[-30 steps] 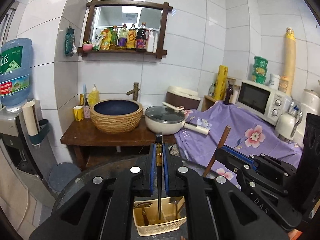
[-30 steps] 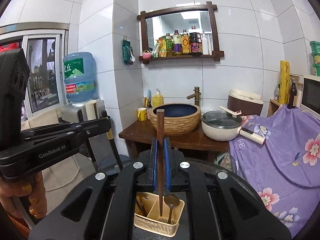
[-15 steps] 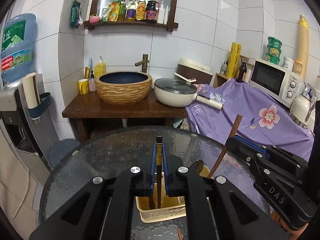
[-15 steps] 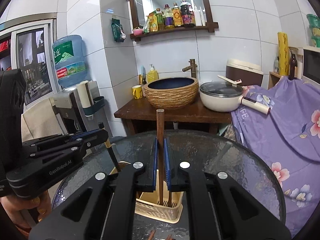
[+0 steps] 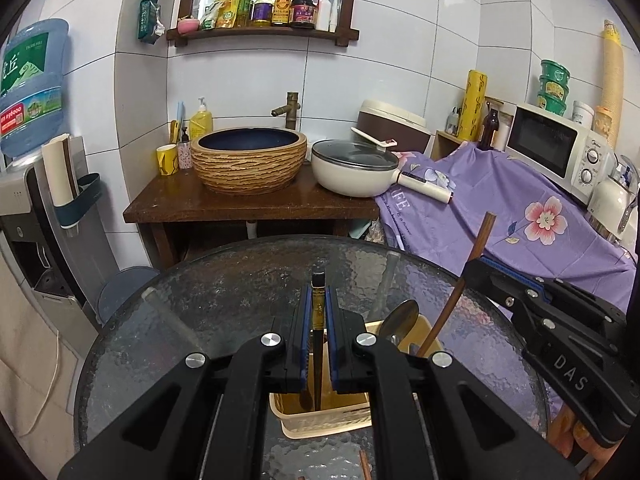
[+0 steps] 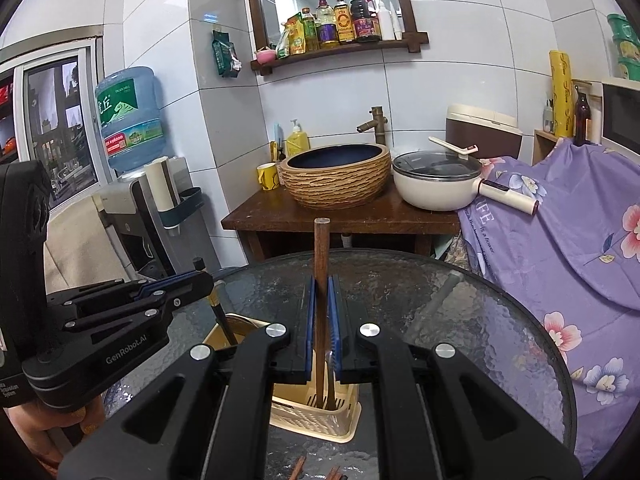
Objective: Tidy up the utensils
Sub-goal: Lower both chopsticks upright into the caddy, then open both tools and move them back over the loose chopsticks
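A beige utensil basket [image 5: 320, 420] stands on the round glass table [image 5: 240, 292], also in the right wrist view [image 6: 312, 420]. My left gripper [image 5: 318, 300] is shut on a black chopstick with a gold band [image 5: 318, 344], its lower end inside the basket's left compartment. My right gripper [image 6: 321, 292] is shut on a brown wooden chopstick [image 6: 321, 264], its lower end in the right compartment. A metal spoon [image 5: 400, 316] stands in the basket. Each gripper shows in the other's view: the right one [image 5: 476, 272], the left one [image 6: 204, 280].
Loose brown chopsticks [image 6: 298, 472] lie on the table in front of the basket. Behind the table stand a wooden counter with a woven basin [image 5: 248, 160] and a white pan [image 5: 352, 168]. A purple floral cloth [image 5: 500, 208] covers the right side; a water dispenser [image 5: 32, 160] is left.
Both grippers have come down toward the basket with their chopsticks; the chopstick ends now sit lower inside the compartments.
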Motion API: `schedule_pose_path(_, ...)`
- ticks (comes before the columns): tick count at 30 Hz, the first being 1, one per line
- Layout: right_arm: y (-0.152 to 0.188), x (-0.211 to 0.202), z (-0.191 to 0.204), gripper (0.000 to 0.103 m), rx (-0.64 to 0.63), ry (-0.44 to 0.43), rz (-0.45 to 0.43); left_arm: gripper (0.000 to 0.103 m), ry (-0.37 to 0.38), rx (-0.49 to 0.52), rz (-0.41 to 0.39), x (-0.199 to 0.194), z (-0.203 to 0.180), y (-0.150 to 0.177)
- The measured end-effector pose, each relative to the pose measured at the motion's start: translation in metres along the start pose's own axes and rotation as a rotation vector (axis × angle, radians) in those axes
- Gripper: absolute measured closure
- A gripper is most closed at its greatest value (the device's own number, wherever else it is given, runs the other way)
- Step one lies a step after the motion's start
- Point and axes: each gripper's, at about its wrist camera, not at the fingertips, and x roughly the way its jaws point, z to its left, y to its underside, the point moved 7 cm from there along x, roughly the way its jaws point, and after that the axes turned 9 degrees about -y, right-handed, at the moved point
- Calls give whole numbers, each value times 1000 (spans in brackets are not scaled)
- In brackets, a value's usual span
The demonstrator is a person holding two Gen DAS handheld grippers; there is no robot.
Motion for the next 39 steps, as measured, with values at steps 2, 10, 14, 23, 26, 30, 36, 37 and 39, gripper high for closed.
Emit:
schedule_pose_path(2, 0, 0, -2, 95, 7, 2, -5, 96, 1, -1, 8, 2, 1, 2)
schedule_pose_path(10, 7, 3, -13, 95, 16, 26, 10, 80, 2, -8, 7, 0, 3, 4)
schedule_pose_path(14, 11, -1, -10, 89, 2, 26, 19, 38, 20, -42, -23, -12, 5, 4)
schedule_pose_path(23, 50, -48, 5, 47, -39, 47, -9, 6, -42, -39, -57, -57, 22, 58)
schedule_pose_path(26, 87, -49, 8, 44, -30, 31, 78, 6, -84, -32, -1, -55, 30, 88)
schedule_pose_path(30, 147, -42, 6, 44, -5, 53, 204, 6, -159, 36, 80, -47, 32, 141)
schedule_pose_path(36, 232, -31, 3, 44, 44, 66, 392, 6, -188, 131, 193, -36, 20, 207)
schedule_pose_path(37, 240, -30, 4, 44, 42, 69, 409, 6, -193, 151, 205, -34, 17, 215)
schedule_pose_path(39, 255, -29, 6, 44, 34, 72, 444, 10, -199, 174, 219, -32, 14, 226)
